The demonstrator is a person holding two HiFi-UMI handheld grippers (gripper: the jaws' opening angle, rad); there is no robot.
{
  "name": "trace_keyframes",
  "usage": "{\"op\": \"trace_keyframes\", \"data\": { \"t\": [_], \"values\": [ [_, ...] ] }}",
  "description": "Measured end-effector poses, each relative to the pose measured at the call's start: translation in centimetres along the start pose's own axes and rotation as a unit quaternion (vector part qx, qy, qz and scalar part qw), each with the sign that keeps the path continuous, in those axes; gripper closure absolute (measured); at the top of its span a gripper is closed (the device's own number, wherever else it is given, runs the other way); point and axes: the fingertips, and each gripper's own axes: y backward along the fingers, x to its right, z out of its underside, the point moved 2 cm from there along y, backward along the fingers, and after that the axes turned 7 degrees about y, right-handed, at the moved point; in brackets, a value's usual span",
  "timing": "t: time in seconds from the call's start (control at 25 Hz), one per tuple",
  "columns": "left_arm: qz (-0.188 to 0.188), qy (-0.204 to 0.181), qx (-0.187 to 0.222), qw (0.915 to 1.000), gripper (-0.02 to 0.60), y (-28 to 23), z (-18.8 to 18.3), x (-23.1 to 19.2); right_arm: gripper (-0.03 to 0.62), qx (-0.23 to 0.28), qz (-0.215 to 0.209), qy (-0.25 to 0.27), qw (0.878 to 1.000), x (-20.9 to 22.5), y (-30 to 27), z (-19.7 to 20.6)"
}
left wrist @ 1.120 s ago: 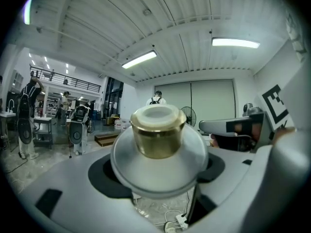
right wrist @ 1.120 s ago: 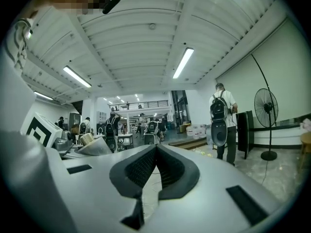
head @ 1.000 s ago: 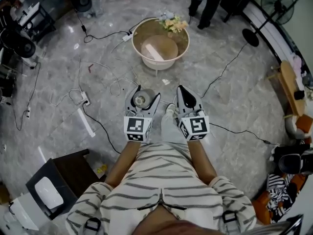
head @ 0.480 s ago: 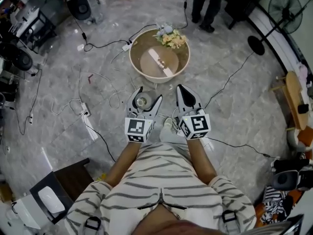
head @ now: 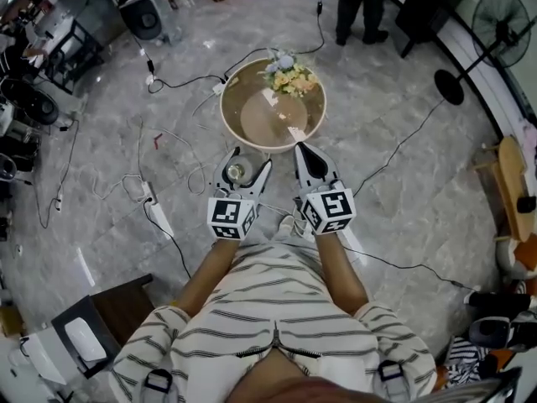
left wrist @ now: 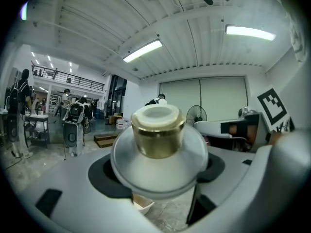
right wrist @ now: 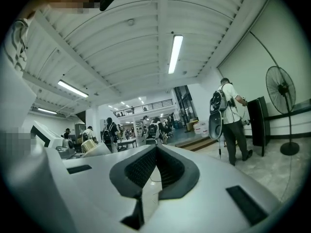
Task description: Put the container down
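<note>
The container (head: pixel 236 172) is a small clear glass jar with a gold collar and a white top (left wrist: pixel 156 130). My left gripper (head: pixel 242 161) is shut on it, one jaw on each side of its round body, and carries it upright above the floor. My right gripper (head: pixel 304 151) is beside it, shut with nothing between its dark pads (right wrist: pixel 146 166). Both grippers point level towards a low round table (head: pixel 228 117), and the right tip reaches its near rim in the head view. A bunch of flowers (head: pixel 290 77) lies on the far side of the table.
Cables and power strips (head: pixel 149 193) trail over the marble floor on the left. A person (head: pixel 359 5) stands beyond the table. Standing fans (head: pixel 497 25) and a wooden bench (head: pixel 507 168) are at the right, a dark stool (head: pixel 94 324) at the lower left.
Both grippers have travelled forward with the person, so the round table now lies just ahead of their tips. The jar stays in the left jaws; the right jaws stay shut.
</note>
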Motion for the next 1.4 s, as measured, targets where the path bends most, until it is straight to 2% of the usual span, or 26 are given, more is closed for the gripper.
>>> {"op": "trace_keyframes", "data": {
  "t": [0.24,0.52,0.68,0.84,0.96,1.4],
  "values": [
    [-0.004,-0.002,-0.013,0.9999,0.252,-1.3,0.6,0.0,0.586,-0.001,-0.004,-0.009,1.0,1.9,-0.2,1.1],
    [-0.001,0.02,-0.007,0.9998,0.252,-4.6,1.7,-0.8,0.586,0.007,-0.019,0.007,1.0,4.6,-2.0,2.6],
    [0.001,0.009,0.006,0.9999,0.252,-6.5,1.2,-1.3,0.586,-0.001,-0.003,0.007,1.0,6.6,-2.1,3.2],
    [0.003,0.002,0.016,0.9999,0.252,-8.0,0.7,-1.2,0.586,0.013,0.027,0.001,1.0,8.1,-0.9,2.8],
    [0.0,0.017,0.007,0.9998,0.252,-9.4,0.7,-2.3,0.586,0.002,0.039,-0.004,0.999,8.6,-1.9,3.3],
    [-0.015,0.035,-0.012,0.9992,0.252,-13.3,0.6,-8.0,0.586,-0.04,0.036,0.002,0.999,9.2,-8.7,4.5]
  ]
}}
